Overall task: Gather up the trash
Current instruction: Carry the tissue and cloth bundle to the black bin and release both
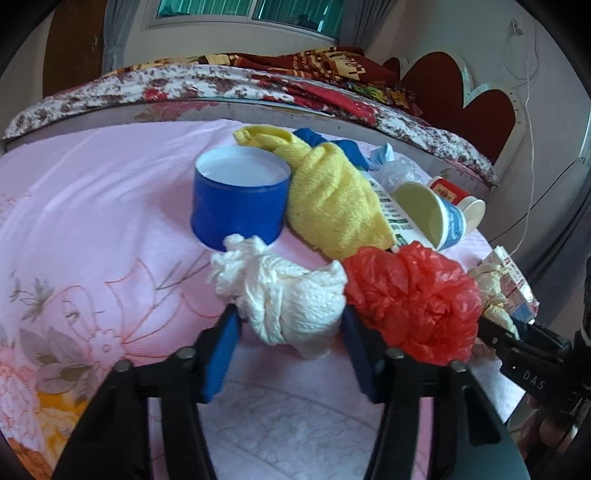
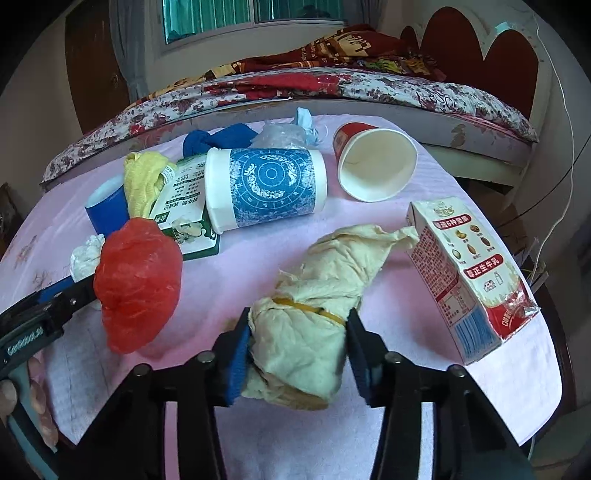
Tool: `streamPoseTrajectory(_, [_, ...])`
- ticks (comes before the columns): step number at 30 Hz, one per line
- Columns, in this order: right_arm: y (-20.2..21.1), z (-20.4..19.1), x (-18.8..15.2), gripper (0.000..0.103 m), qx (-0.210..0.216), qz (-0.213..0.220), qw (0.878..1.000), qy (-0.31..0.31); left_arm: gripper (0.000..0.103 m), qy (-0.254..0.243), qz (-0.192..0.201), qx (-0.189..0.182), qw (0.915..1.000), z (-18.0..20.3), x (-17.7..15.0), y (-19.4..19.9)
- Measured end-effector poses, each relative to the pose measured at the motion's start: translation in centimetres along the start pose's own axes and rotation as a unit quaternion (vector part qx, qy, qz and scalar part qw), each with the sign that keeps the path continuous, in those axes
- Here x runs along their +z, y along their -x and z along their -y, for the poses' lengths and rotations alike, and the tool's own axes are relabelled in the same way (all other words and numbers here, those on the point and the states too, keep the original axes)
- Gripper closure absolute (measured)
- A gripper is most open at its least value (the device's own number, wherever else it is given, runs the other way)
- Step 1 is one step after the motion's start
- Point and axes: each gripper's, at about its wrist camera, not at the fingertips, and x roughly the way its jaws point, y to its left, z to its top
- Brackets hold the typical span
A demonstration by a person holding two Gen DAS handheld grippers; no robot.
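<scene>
Between claw pads, cream paper wad (image 2: 299, 347) — crumpled, rubber-banded

Soft daylight from window (image 1: 243, 14) beyond claw; faint shadows; mild blur; strong fisheye bending, dark corners.

Cream paper wad (image 2: 306, 339) between jaws

A bed (image 2: 295, 96) with a floral cover stood behind the pink-clothed table (image 2: 369, 236); its red headboard (image 2: 487, 48) met the wall, below a daylit window (image 2: 255, 14).
</scene>
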Motion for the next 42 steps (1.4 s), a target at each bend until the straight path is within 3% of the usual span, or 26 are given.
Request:
streamPoseTrajectory(1, [0.1,0.2,-0.1,0.061,0.004,0.000,1.000,0.000,0.060,0.002,0.000,-0.008,1.0000,0.0,0.0,0.0])
streamPoseTrajectory(5, [0.7,0.4,-0.2,0.071,0.021,0.003,1.000,0.001,0.062,-0.003,0.013,-0.008,0.9999,0.1,0.1,0.9])
streamPoseTrajectory(13, [4.9,-0.3,-0.9,0.071,0.034,0.044,0.998,0.024,0.062,-0.031,0.051,0.017,0.9981,0.3,-0.4,5.4])
streamPoseTrajectory(20, [10.1,1.4,-2.5,0.071,0.027,0.076,0.996,0.033,0.062,-0.086,0.069,-0.009,0.9939,4.4,-2.1,8.4])
streamPoseTrajectory(31, [17.0,10.9,-7.2,0.071,-0.028,0.081,0.996,0.005,0.062,-0.170,0.056,-0.101,0.9788,15.3,-4.1,8.1])
streamPoseTrajectory(37, [17.5,17.8,-11.7,0.071,-0.061,0.058,0.994,-0.068,0.062,-0.214,0.031,-0.135,0.9669,20.7,-5.5,6.6])
streamPoseTrajectory(42, [17.8,21.1,-13.8,0.071,-0.066,0.050,0.992,-0.096,0.062,-0.241,0.008,-0.166,0.9563,24.9,-7.7,5.9])
